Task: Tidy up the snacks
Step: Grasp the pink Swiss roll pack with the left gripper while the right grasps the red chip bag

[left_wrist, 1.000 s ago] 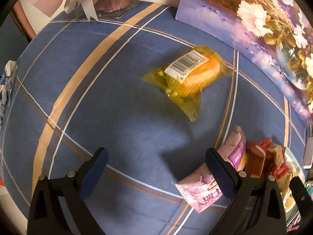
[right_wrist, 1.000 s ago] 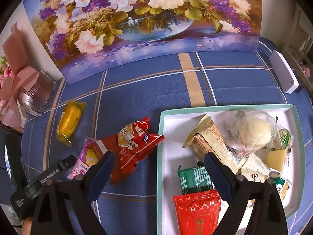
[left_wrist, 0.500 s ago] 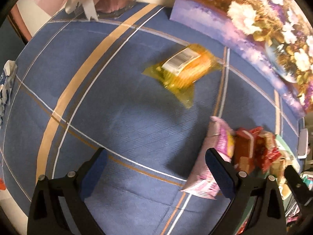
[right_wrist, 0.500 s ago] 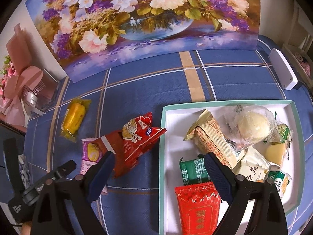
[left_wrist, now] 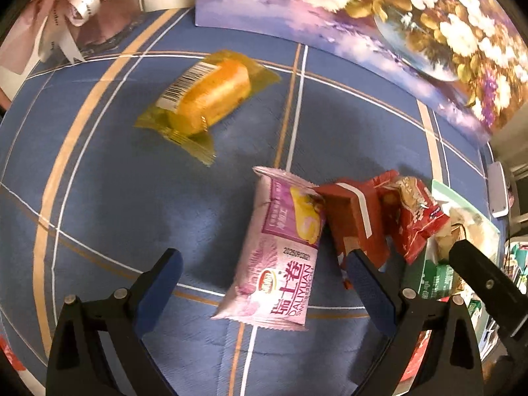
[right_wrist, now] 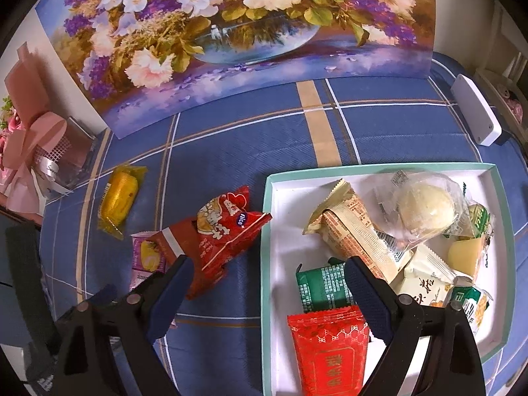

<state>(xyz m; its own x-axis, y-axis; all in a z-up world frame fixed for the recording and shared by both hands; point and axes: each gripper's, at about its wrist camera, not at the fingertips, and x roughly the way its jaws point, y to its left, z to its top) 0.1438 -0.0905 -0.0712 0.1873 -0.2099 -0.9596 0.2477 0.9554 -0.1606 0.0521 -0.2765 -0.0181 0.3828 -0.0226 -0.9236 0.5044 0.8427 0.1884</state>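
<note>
A pink swiss-roll packet (left_wrist: 283, 257) lies on the blue cloth between the wide-spread fingers of my left gripper (left_wrist: 264, 283), which is open and not touching it. Beside it on the right lies a red snack bag (left_wrist: 379, 217); a yellow cake packet (left_wrist: 211, 95) sits farther off. In the right wrist view the red bag (right_wrist: 217, 234), the pink packet (right_wrist: 148, 257) and the yellow cake (right_wrist: 120, 198) lie left of a white tray with a teal rim (right_wrist: 267, 227) that holds several snacks. My right gripper (right_wrist: 267, 287) hangs open over the tray's left edge, holding nothing.
A flower painting (right_wrist: 237, 29) leans against the wall at the back. A pink ribboned gift box (right_wrist: 39, 145) stands at the far left and a white device (right_wrist: 475, 112) at the far right. Bare blue plaid cloth (right_wrist: 257, 142) lies between the painting and the tray.
My left gripper has shifted right and rolled, so the pink packet went from beside its right finger to between both fingers. The right gripper stays put.
</note>
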